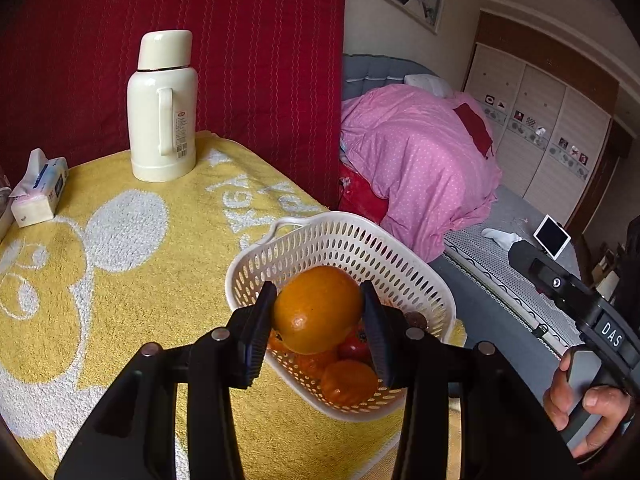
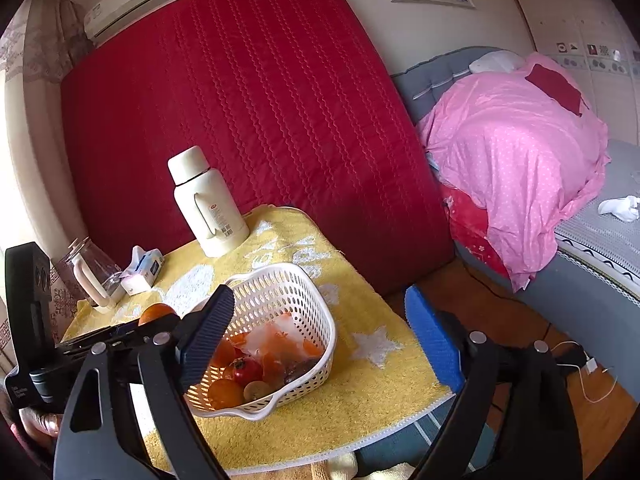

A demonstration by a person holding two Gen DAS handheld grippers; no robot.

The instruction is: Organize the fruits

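My left gripper is shut on a large orange and holds it above the near rim of a white perforated basket. The basket holds several fruits: small oranges, a red fruit. In the right wrist view the basket sits on the yellow towel and shows oranges, a red fruit and a clear wrapper. The held orange shows left of it. My right gripper is open and empty, raised near the basket's front right.
A cream thermos stands at the table's back. A tissue pack lies at the left, with a glass jug beside it. A red mattress leans behind. A bed with a pink quilt is to the right.
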